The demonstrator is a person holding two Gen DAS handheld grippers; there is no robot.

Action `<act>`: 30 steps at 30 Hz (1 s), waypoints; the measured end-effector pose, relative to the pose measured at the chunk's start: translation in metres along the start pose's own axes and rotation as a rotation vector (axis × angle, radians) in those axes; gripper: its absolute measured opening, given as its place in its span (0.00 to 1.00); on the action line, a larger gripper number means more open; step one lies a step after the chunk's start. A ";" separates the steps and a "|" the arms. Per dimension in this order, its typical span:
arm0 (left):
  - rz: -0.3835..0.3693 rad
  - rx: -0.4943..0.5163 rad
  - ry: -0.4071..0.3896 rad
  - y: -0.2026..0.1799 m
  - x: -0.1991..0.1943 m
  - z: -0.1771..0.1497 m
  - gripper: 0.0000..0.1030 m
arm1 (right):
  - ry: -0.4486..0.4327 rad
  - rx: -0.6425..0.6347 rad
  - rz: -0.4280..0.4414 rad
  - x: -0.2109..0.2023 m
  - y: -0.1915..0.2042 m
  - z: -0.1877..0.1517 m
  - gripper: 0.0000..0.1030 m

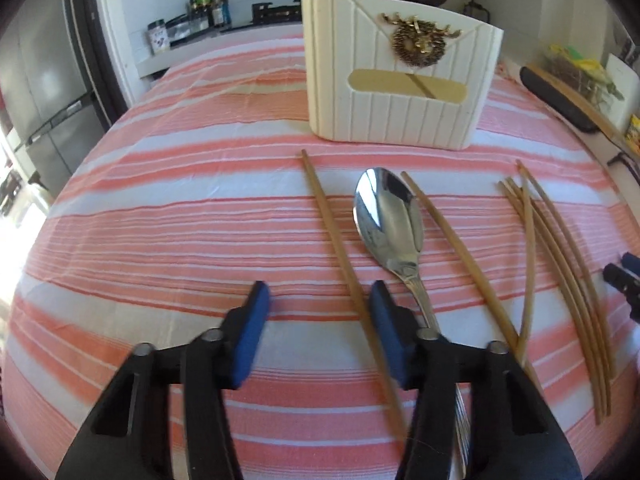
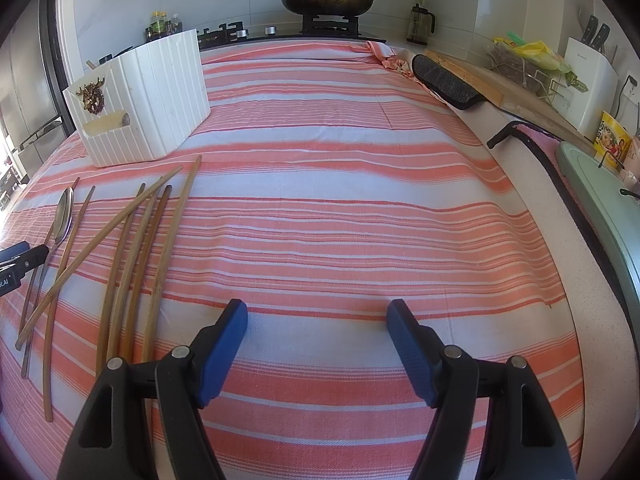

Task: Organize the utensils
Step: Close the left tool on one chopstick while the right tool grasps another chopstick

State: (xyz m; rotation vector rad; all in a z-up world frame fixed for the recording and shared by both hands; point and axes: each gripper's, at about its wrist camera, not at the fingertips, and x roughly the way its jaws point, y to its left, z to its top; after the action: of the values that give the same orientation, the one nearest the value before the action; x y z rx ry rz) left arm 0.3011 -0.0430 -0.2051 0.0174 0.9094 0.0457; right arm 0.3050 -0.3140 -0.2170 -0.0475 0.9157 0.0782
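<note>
Picking stage, by the look of it: loose utensils spread over the striped desk point(image 1: 160, 220), the white holder point(image 1: 400, 80) standing upright at top centre of the left wrist view, one stick already poking out of its top. Left tongs point(image 1: 316, 300) low in the frame, blue pads apart and not wide, nothing pressed between them. Leftmost chopstick point(image 1: 340, 256) running down between the pads, hugging the right-hand pad, contact too blurred to call; no grip visible yet. Spoon point(image 1: 388, 216) just right of that stick, bowl towards the holder, handle slipping behind the right-hand pad. Another chopstick point(image 1: 452, 240) right of the spoon, then a fanned bundle of chopsticks point(image 1: 560, 280) further right, well apart from the pads. Right tongs point(image 2: 316, 312) at bottom centre of the right wrist view, spread fairly wide over bare cloth, holding nothing; the chopstick bundle lying to their left, the holder in the upper left of that frame. Likely next: close on the single stick, lift it clear of the spoon handle, tip it upright and drop it into the holder. Care needed there — a thin, round stick, prone to rolling or pivoting in the pads, and the spoon handle close enough to get snagged.
</note>
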 end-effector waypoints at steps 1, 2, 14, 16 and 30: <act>0.000 0.023 -0.001 -0.002 -0.002 -0.001 0.20 | -0.003 0.008 0.004 -0.002 0.000 0.000 0.71; 0.001 0.042 -0.004 -0.002 -0.003 -0.003 0.11 | 0.000 0.023 0.024 -0.005 0.000 -0.001 0.71; 0.022 0.014 0.013 0.048 -0.019 -0.023 0.06 | 0.119 -0.114 0.230 -0.007 0.069 0.001 0.09; 0.035 -0.003 0.020 0.057 -0.023 -0.029 0.06 | 0.129 -0.100 0.209 -0.008 0.067 0.001 0.06; -0.154 -0.084 0.127 0.113 -0.043 -0.045 0.66 | 0.170 -0.098 0.028 -0.049 0.011 -0.043 0.43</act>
State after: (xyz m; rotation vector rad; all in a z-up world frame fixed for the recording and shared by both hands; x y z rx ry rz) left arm 0.2351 0.0673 -0.1950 -0.1351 1.0324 -0.0587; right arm 0.2404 -0.3083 -0.2039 -0.1342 1.0822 0.1471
